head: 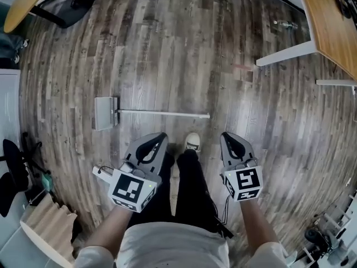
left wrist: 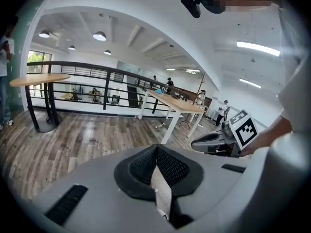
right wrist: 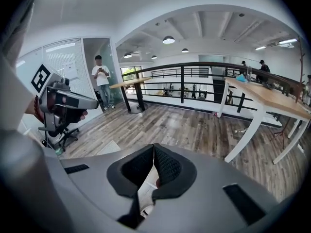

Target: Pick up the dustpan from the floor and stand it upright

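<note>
The dustpan (head: 106, 113) lay flat on the floor (head: 184, 49), just ahead of the person. The left gripper (head: 158, 137) and right gripper (head: 227, 137) were closed and empty; one should open wide before meeting the handle (head: 167, 114).

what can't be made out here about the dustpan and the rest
- dustpan, head view: too small to tell which face is up
- small item by the table, head view: too small to name
- table, head view: cut off by the top and right edges
- floor under the left tool and right tool, their own views: blocked by each tool's grey body
</note>
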A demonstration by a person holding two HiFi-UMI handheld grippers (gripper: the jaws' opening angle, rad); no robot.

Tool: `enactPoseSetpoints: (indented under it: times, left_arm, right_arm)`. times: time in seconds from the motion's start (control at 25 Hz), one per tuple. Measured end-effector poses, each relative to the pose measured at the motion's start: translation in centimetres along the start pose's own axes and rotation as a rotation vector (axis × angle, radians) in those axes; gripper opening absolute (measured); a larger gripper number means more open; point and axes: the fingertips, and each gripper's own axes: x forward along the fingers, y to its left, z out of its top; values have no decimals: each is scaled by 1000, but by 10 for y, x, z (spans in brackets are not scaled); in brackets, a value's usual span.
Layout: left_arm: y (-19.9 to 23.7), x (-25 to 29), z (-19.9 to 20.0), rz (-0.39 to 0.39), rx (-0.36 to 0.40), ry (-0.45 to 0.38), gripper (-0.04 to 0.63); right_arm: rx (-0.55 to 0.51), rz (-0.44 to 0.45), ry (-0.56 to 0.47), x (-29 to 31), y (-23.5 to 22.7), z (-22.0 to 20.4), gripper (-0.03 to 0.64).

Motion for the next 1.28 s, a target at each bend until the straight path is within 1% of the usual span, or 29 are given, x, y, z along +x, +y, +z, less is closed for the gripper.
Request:
enactPoseSetpoints:
  times: [0.24,0.44,0.6,0.72,0.88,1.04,1.12,1.28]
  left_arm:
    - [25,51,-57,-21,0,57,23]
    - [43,92,-88,-30,13,73,23]
    - [56,122,-116,-44,31,83,23]
    - [67,143,-145,-48,44,116,23]
    - [83,172,-191,-53,46,173,23]
    - [93,199,-239,-88,85,234,23]
    - [97,212,-254,-93,73,250,23]
    - [95,233,-270,-106,36,253,23]
  right_arm:
    - [-10,-25,100,76,-29,-89,26]
    - [-35,-43,190,130,-47,-151,26]
    - [-86,-11,261,172,-55,-203,28]
    - [-143,24,303,198,-59,-241,28]
    - [-169,45,336,222,-65,-273,28]
    - [-163,56,370,247,-65,-303,28]
    - [-156,61,382,260,-68,-318,28]
    - [-159,67,438,281,-77,-357,28]
